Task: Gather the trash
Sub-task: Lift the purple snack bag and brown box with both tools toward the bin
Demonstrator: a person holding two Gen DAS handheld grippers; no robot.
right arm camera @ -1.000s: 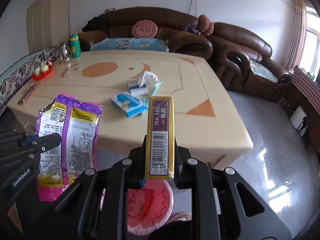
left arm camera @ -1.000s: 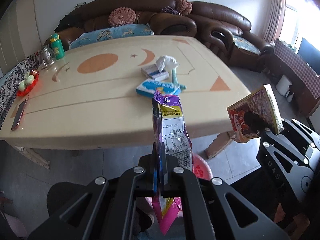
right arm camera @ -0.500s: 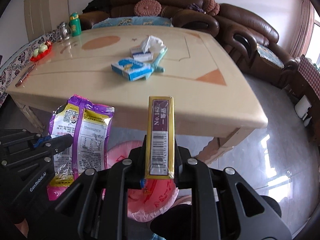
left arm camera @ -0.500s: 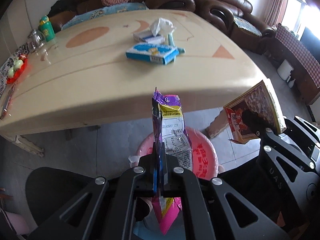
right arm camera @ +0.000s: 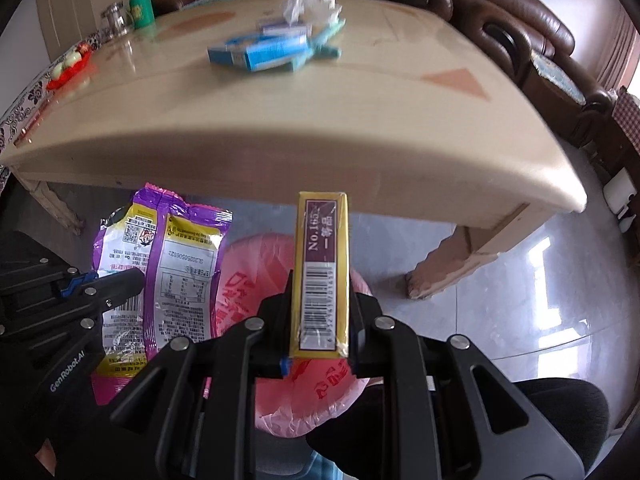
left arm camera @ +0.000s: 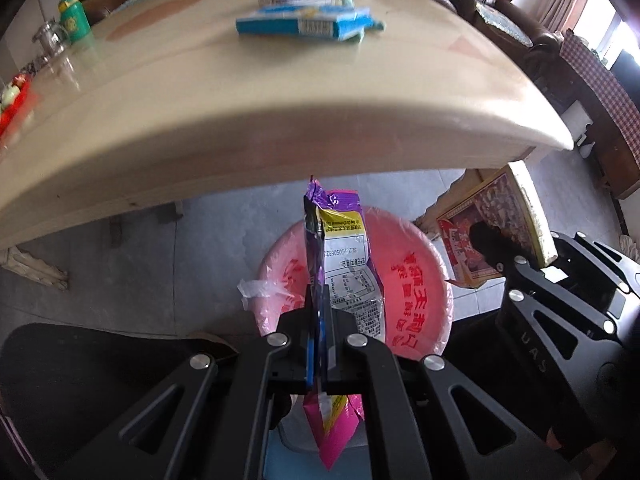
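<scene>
1. Below the counter edge, on the floor, stands a pink bin lined with a pink bag; its visible interior shows only the liner with red printing, and its near part is hidden behind both claws.
2. Left claw: jaws fully together, pinching a purple snack wrapper edge-on over the bin.
3. Right claw: jaws narrow, clamping a yellow-and-maroon carton upright over the bin.
4. On the counter, well apart from both claws: blue boxes and a crumpled white tissue, blurred.
5. Far counter corner: green bottle, glass jar, red dish; details indistinct.
</scene>
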